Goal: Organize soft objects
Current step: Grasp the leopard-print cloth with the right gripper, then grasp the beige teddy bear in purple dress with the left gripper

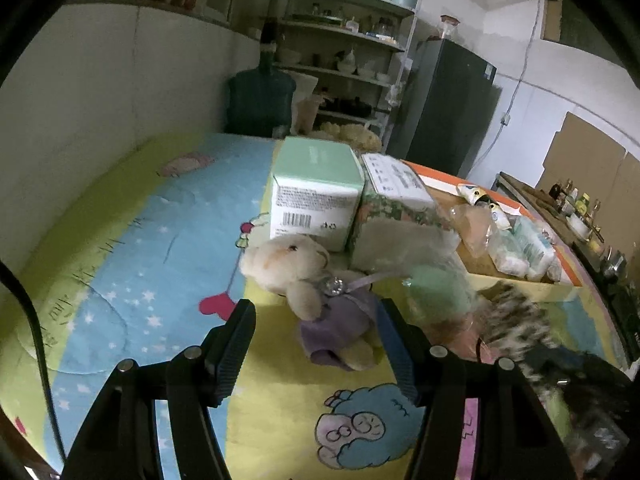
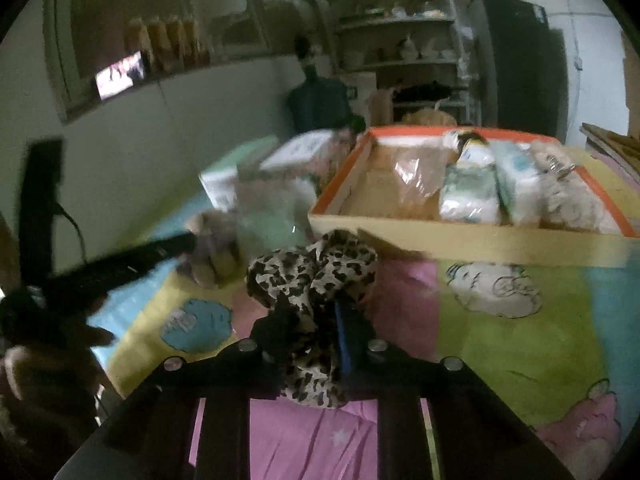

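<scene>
Left wrist view, one plush bear (image 1: pixel 296 272), two boxes (image 1: pixel 316 196), one tray (image 1: pixel 516 280).

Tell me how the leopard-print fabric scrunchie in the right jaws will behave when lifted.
The leopard-print fabric scrunchie will probably flop: it bunches in soft folds around the shut right gripper. It looks light, thin gathered cloth. It is unlikely to slip, since the fabric is squeezed between the jaws.
</scene>
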`<state>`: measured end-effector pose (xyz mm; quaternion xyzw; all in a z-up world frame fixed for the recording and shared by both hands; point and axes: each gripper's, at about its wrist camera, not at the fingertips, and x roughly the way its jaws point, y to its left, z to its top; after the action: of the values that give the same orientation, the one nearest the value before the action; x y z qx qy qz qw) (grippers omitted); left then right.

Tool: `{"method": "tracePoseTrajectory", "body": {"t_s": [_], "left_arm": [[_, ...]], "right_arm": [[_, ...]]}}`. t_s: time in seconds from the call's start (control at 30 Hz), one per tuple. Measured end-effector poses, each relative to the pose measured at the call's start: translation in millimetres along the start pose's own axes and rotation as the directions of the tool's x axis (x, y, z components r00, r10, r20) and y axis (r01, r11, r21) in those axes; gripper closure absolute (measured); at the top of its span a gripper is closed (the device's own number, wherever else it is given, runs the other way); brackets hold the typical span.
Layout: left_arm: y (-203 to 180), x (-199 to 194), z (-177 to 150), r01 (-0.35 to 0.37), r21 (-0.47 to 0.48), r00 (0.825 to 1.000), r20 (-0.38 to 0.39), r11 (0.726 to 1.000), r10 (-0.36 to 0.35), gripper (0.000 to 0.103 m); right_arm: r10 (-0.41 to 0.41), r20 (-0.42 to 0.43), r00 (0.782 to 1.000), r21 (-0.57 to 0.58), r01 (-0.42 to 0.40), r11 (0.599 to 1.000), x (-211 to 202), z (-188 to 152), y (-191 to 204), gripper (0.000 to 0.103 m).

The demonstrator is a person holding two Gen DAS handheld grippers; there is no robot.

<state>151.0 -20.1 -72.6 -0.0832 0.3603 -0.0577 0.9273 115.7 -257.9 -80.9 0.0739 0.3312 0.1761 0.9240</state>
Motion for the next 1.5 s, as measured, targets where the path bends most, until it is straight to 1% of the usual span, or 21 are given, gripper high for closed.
{"method": "tracePoseTrajectory", "body": {"t_s": [0.1, 0.23, 0.3, 0.5, 0.57, 0.6, 0.63, 0.73, 0.83, 0.93, 1.0, 1.2, 1.5], "left_arm": [[-1.4, 11.2, 0.4, -0.003, -0.017, 1.000, -0.027, 1.000, 0.003, 0.041], [-2.2, 27.5, 1.9, 0.000, -0.039, 0.998, -0.062, 0.999, -0.003, 0.041], [-1.7, 33.7, 2.7, 0.008, -0.053, 0.997, -0.072, 0.999, -0.012, 0.041], [-9.0, 41.5, 6.3, -0.029, -0.039, 0.997, -0.067, 0.999, 0.026, 0.041], [-8.0, 41.8, 5.7, -0.016, -0.044, 0.998, -0.059, 0.999, 0.013, 0.041], [-5.6, 41.1, 5.5, -0.001, -0.052, 0.998, -0.055, 0.999, -0.001, 0.044], [-1.6, 40.5, 5.4, 0.023, -0.067, 0.998, -0.051, 0.997, -0.026, 0.058], [8.0, 39.9, 4.6, 0.058, -0.097, 0.997, -0.043, 0.994, -0.063, 0.062], [14.8, 37.2, 3.3, 0.074, -0.118, 0.996, -0.029, 0.990, -0.078, 0.066], [14.7, 29.6, 1.7, 0.053, -0.105, 0.999, -0.002, 0.993, -0.053, 0.068], [14.0, 23.3, 0.5, 0.030, -0.083, 0.999, 0.021, 0.996, -0.028, 0.069], [13.6, 2.9, 1.2, 0.004, -0.060, 0.997, 0.076, 0.998, 0.001, 0.069], [6.1, -32.1, 5.2, -0.003, -0.007, 0.987, 0.161, 1.000, 0.004, 0.069]], "right_arm": [[0.005, 0.053, 0.999, 0.005, -0.006, 1.000, -16.5, 3.1, 0.7, 0.083], [0.011, 0.085, 0.996, -0.004, -0.011, 1.000, -29.5, 5.9, 1.6, 0.083], [0.011, 0.091, 0.996, -0.005, -0.011, 1.000, -31.7, 5.6, 1.2, 0.083], [0.022, 0.088, 0.996, 0.010, -0.023, 1.000, -30.7, 3.1, -5.3, 0.083], [0.026, 0.084, 0.996, 0.018, -0.027, 0.999, -29.5, 2.2, -7.5, 0.083], [0.027, 0.082, 0.996, 0.020, -0.028, 0.999, -28.3, 1.9, -7.8, 0.083], [0.028, 0.080, 0.996, 0.022, -0.030, 0.999, -27.4, 1.6, -8.0, 0.083], [0.032, 0.076, 0.997, 0.028, -0.034, 0.999, -24.4, 1.8, -9.3, 0.083], [0.032, 0.075, 0.997, 0.028, -0.034, 0.999, -22.8, 2.6, -9.0, 0.083], [0.030, 0.076, 0.997, 0.026, -0.032, 0.999, -21.7, 3.1, -8.6, 0.083], [0.029, 0.077, 0.997, 0.022, -0.030, 0.999, -21.3, 3.4, -7.6, 0.083], [0.024, 0.078, 0.997, 0.011, -0.025, 1.000, -20.5, 5.6, -1.1, 0.083], [0.002, 0.094, 0.996, -0.029, 0.001, 1.000, -26.7, 8.9, 13.9, 0.083]]}}
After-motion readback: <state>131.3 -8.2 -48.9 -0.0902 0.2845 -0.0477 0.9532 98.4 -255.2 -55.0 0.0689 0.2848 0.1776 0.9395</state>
